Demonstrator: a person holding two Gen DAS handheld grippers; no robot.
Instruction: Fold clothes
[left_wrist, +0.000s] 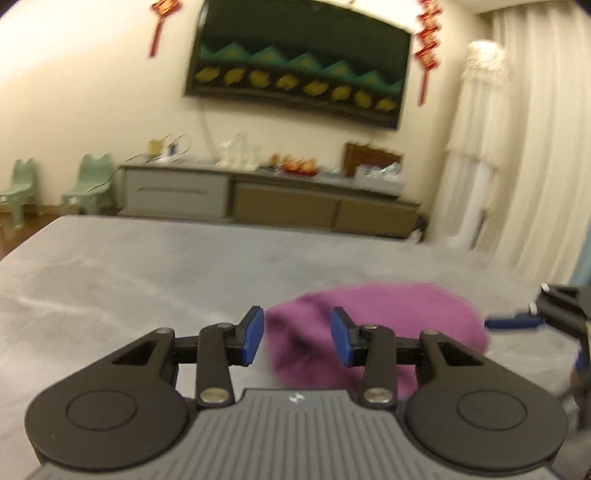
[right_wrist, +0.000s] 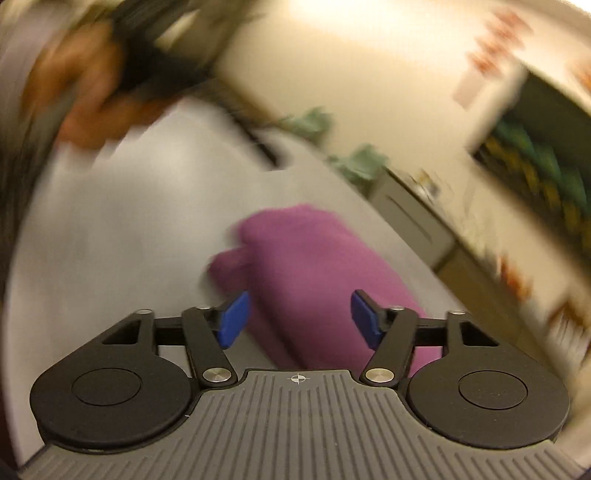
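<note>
A purple garment (left_wrist: 388, 317) lies bunched in a compact heap on the grey table (left_wrist: 147, 273). My left gripper (left_wrist: 297, 339) is open and empty, just short of the heap's left end. My right gripper (right_wrist: 299, 319) is open and empty, above the near end of the garment (right_wrist: 303, 258). The right gripper's blue finger also shows at the right edge of the left wrist view (left_wrist: 513, 320), close to the heap's right end. The right wrist view is blurred by motion.
Beyond the table's far edge stands a low grey and brown sideboard (left_wrist: 266, 199) with clutter on top, two green child chairs (left_wrist: 90, 184), a dark wall picture (left_wrist: 295, 62) and white curtains (left_wrist: 535, 147). The person's hand on the left gripper (right_wrist: 92, 92) shows blurred at upper left.
</note>
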